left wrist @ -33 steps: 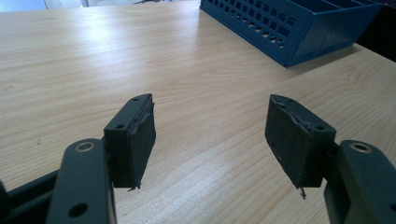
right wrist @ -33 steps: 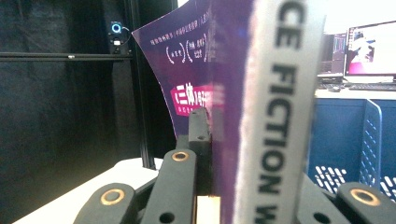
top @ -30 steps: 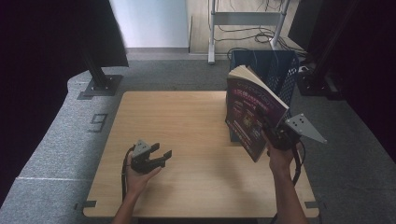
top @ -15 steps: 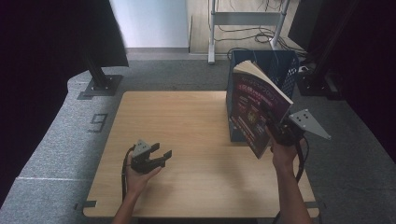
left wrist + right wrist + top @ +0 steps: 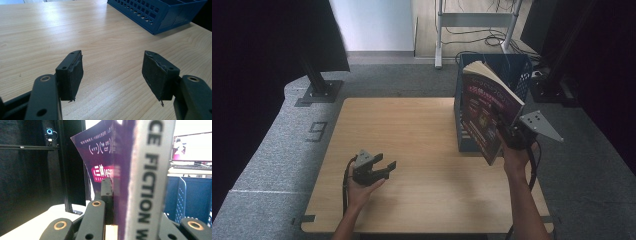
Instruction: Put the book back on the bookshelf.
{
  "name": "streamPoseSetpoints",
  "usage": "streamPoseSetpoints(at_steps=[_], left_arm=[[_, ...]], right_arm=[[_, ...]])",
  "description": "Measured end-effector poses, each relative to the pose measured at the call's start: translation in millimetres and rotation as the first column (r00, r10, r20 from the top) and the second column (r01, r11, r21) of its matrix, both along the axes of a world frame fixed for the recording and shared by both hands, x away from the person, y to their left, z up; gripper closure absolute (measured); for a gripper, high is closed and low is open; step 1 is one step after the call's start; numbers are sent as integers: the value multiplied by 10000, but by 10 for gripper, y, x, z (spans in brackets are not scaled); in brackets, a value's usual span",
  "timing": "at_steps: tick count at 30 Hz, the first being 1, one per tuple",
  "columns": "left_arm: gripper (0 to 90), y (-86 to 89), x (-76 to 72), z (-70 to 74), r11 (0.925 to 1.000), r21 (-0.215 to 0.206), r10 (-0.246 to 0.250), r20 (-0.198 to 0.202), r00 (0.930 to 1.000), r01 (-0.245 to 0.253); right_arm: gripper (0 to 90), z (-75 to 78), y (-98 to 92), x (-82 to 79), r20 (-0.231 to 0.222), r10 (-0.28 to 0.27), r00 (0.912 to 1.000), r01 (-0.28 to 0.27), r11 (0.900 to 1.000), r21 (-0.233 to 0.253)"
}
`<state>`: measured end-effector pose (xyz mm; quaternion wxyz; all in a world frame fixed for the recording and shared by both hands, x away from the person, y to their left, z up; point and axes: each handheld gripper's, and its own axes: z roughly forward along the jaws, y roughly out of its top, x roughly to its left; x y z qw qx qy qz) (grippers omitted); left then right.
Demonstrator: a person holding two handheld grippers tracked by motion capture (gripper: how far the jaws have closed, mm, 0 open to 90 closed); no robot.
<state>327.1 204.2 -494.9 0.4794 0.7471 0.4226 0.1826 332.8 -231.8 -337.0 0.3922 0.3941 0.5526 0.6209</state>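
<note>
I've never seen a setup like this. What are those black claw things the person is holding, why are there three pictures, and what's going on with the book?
There is no robot here: a person holds a hand tool with two black jaws in each hand. The high view comes from a camera above the wooden table. The other two pictures come from small cameras riding on the tools, looking along their jaws.

The left gripper rests low over the table near the person, jaws wide apart and empty; its own view shows the two black pads with bare wood between them.

The right gripper is clamped on a purple book, held upright above the table beside a blue plastic rack. In its own view the book's grey spine sits right between the jaws.
</note>
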Motion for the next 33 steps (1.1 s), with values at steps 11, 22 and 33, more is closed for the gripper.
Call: streamPoseSetpoints(at_steps=[11,22,33], left_arm=[[336,-5,0,-1,10000,-3,-17,-6,10000,17],[336,-10,-2,-1,10000,-2,-4,-61,10000,4],[336,-24,8,-19,9999,90,-51,-123,9999,52]], right_arm=[[817,-15,25,165,-80,-279,9996,279,9996,-19],[817,-34,20,306,-153,-482,9987,483,9988,38],[817,-56,5,420,-294,-676,9973,682,9975,205]])
